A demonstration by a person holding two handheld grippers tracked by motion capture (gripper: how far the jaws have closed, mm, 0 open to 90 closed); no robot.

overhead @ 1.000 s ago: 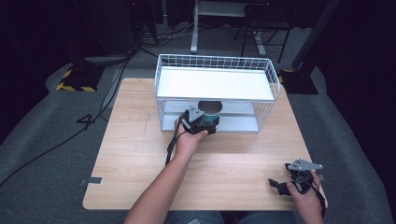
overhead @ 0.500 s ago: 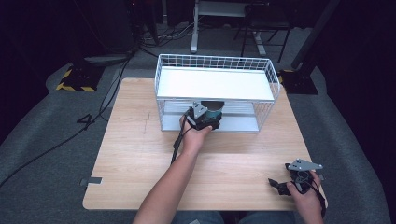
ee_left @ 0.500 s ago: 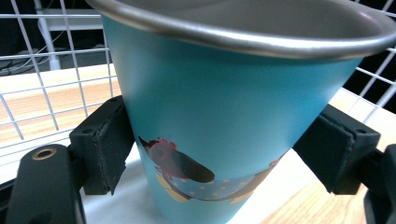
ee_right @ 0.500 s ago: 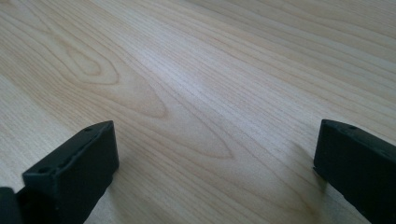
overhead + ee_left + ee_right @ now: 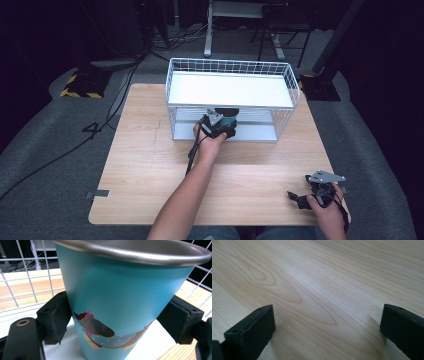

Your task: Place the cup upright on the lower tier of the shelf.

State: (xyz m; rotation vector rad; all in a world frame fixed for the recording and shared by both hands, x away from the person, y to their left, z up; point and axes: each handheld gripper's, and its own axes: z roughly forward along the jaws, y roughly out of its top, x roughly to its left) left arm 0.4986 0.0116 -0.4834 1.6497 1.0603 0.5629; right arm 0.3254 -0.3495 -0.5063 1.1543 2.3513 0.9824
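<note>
The left gripper (image 5: 220, 125) had carried the teal metal cup (image 5: 120, 302), clamped between its 2 pads, deeper into the white wire rack's (image 5: 230, 67) lower shelf, nearly placed. The right gripper (image 5: 305, 197) idled wide on the bench (image 5: 140, 165).

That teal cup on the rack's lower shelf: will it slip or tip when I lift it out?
The teal cup looks like rigid metal with a rolled steel rim, so probably stiff and light. Its glossy wall tapers downward, so it may slide in the left hand-held gripper. Wider at the top, it could tip if nudged.
</note>
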